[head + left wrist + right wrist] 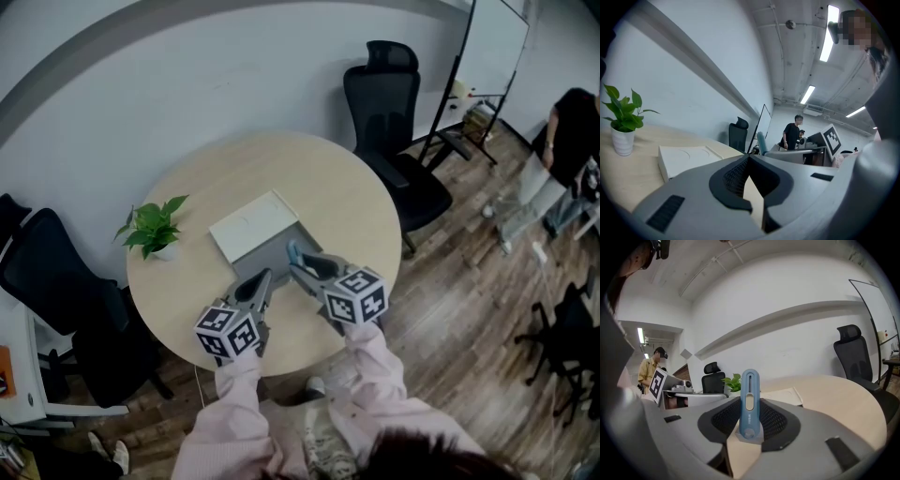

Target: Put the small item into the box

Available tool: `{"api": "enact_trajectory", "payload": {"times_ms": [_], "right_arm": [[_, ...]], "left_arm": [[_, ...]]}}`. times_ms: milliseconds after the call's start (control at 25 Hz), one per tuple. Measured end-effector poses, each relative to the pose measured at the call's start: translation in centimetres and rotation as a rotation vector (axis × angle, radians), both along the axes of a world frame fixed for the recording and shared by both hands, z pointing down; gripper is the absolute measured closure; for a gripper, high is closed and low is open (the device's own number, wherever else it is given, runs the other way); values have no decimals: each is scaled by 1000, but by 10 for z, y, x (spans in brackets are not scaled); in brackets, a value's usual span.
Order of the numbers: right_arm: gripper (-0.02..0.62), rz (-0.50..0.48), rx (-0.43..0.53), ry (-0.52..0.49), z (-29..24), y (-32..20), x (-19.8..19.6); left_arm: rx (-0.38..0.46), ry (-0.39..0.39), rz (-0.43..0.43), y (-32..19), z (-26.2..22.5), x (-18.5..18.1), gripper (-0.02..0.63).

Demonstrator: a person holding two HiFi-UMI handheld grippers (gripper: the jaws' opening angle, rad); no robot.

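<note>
A small blue slider-type item (750, 401) stands upright between the pads of my right gripper (750, 416), which is shut on it. In the head view this gripper (298, 267) holds the blue item (294, 253) over the near edge of a flat white box (251, 225) on the round table (328, 178). My left gripper (263, 281) hovers just left of it, and its tips (749, 161) meet with nothing held. The white box (686, 159) lies ahead of the left gripper; it also shows behind the blue item as a white box (780, 395).
A potted plant (153, 228) stands at the table's left edge. Black office chairs sit behind the table (394, 122) and at its left (56, 281). A whiteboard (492, 47) and a person (567, 141) are at the far right, on wooden floor.
</note>
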State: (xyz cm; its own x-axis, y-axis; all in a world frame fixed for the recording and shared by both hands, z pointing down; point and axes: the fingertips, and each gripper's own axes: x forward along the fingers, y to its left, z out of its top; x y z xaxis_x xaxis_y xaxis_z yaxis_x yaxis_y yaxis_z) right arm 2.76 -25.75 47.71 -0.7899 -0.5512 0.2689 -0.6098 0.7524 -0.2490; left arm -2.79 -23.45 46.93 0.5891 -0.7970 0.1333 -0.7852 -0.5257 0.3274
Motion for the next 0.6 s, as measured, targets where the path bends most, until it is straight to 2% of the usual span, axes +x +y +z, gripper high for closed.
{"api": "enact_trajectory", "payload": {"times_ms": [600], "right_arm": [[459, -69, -33, 25, 15, -20, -14]], "left_arm": [[-44, 9, -70, -13, 16, -12, 597]]}}
